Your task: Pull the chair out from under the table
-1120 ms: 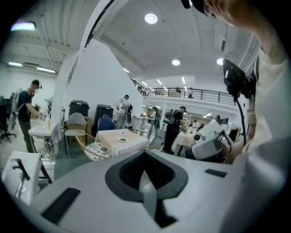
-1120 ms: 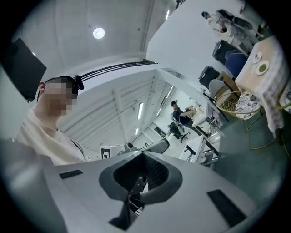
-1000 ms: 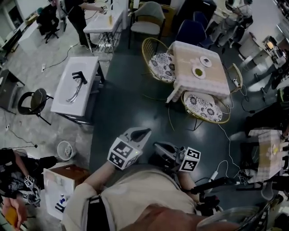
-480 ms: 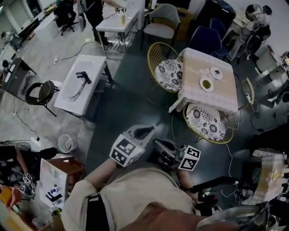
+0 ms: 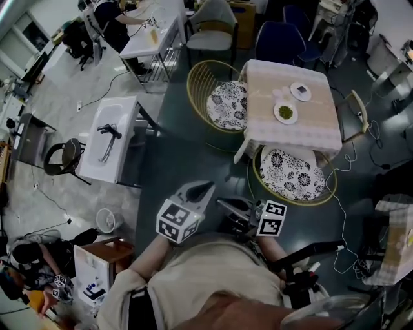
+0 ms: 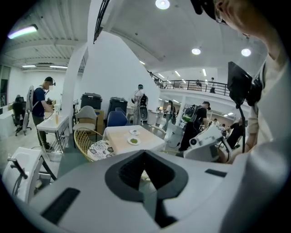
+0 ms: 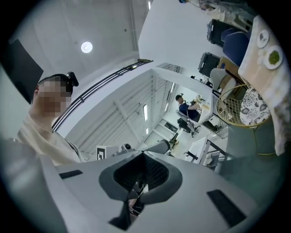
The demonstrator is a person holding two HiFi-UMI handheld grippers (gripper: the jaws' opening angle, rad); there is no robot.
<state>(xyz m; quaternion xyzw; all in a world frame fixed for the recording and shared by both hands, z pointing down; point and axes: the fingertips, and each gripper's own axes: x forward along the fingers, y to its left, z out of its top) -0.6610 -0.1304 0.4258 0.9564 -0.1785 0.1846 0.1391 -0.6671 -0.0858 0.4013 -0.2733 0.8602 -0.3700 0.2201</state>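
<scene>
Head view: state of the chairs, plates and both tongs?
Near chair: pushed in, seat partly under the table.
Side chair: pushed against the table's side.
Plates: on the table, one holds something green.
Left tongs: shut, empty.
Right tongs: shut, empty.

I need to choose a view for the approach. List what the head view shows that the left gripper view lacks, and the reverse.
Head view only: the bin and the black stool.
Left gripper view only: ceiling lights and a balcony railing.
Both: the table with two plates, the side chair and the sink unit.
</scene>
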